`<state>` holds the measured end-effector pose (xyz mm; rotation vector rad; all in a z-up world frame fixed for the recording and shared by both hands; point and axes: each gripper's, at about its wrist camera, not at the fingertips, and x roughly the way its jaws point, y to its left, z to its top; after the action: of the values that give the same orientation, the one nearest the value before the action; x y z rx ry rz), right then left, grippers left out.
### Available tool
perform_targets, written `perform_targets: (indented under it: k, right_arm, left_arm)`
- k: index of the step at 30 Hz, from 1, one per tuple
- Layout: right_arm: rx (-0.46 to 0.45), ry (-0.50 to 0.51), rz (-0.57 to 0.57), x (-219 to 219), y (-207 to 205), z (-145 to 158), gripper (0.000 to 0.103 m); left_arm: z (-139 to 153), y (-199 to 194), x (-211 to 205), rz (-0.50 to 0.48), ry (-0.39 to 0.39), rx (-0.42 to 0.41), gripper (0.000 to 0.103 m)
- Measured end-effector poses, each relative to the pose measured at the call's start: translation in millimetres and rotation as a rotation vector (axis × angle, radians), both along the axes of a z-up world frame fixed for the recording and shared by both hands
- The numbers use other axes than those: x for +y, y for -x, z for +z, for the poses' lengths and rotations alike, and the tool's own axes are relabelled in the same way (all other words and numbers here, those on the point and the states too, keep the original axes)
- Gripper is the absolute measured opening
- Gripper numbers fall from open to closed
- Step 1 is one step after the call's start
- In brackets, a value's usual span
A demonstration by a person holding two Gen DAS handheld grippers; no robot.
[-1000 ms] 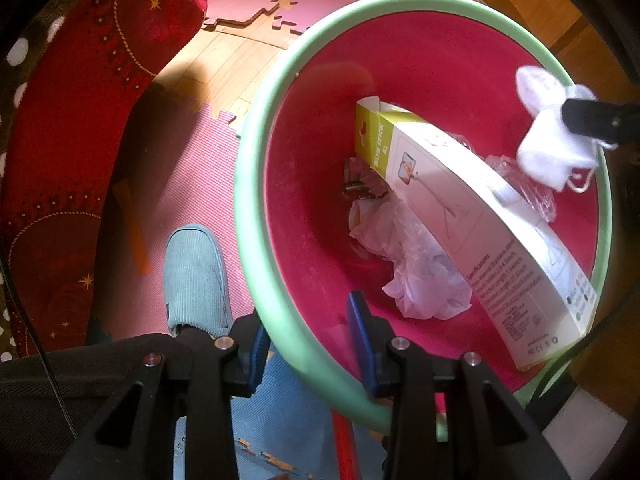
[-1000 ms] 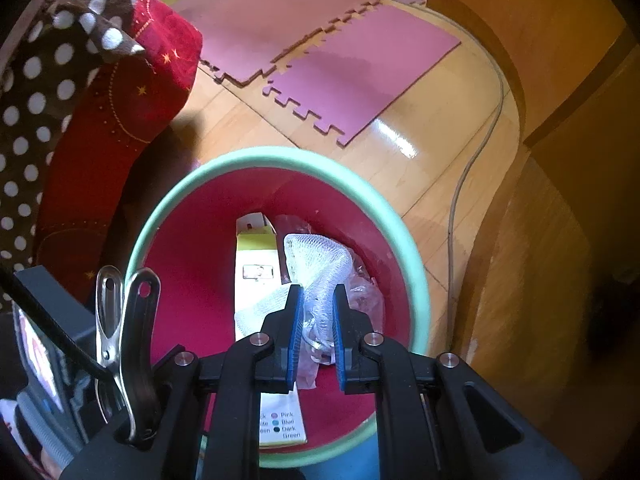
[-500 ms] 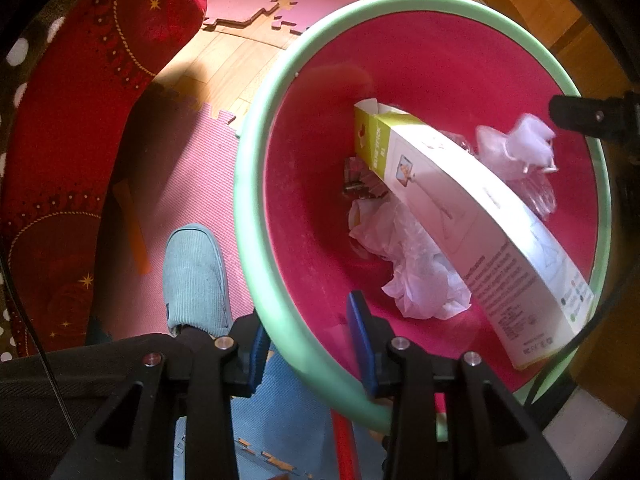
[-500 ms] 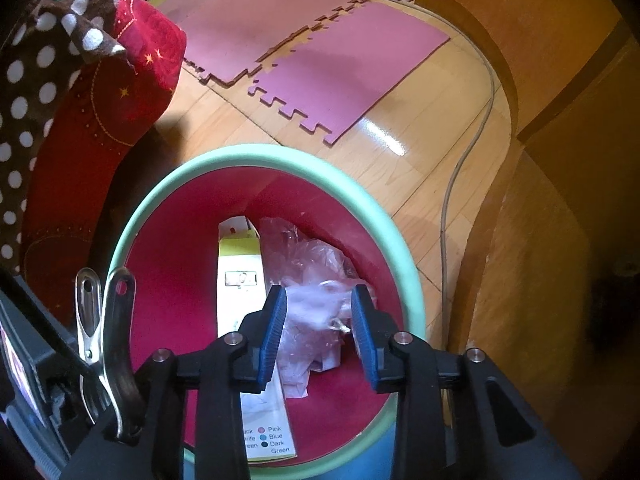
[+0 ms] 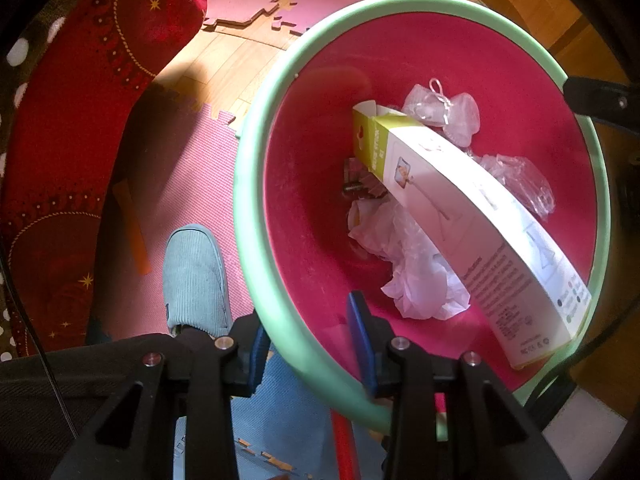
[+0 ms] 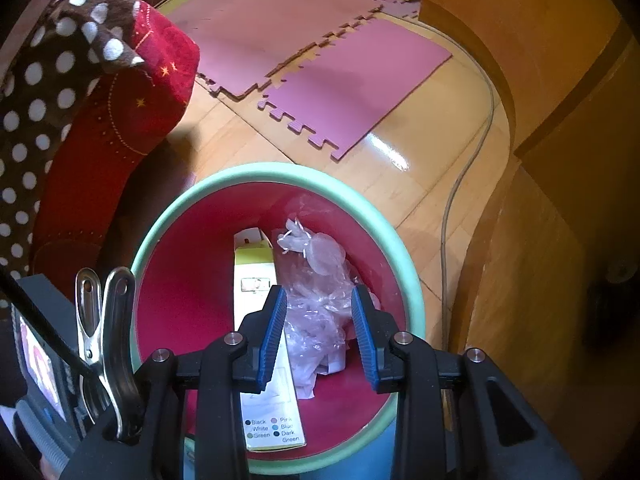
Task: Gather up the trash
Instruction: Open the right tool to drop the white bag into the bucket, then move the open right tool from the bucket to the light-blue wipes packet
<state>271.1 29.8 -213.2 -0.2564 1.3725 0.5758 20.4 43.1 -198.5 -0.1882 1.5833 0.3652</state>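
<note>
The left gripper (image 5: 306,354) has its jaws clamped on the bin (image 5: 256,184) rim, steadying it; the right gripper (image 6: 319,334) hangs over the mouth, jaws parted and empty; the white mesh pouch (image 6: 316,250) lies inside, below and ahead of them.

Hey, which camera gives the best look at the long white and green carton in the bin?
The left wrist view: the carton shows nearly end to end, leaning across the bin. In the right wrist view the right tongs cover its middle, leaving the ends visible.
</note>
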Motion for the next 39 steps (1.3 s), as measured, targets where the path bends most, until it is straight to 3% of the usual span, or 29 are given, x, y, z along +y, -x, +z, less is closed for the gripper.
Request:
perform_targets:
  k: [20,39]
  right_arm:
    - [-0.121,-0.031,0.007,-13.6,10.9,55.3,0.035]
    - [-0.287,-0.115,-0.053,-46.6,20.5,147.1,0.035]
  left_arm:
    - [0.1,-0.1,-0.2,0.0,-0.001,-0.001,0.038]
    - [-0.9,-0.2,-0.7,-0.001,0.0,0.005,0.038]
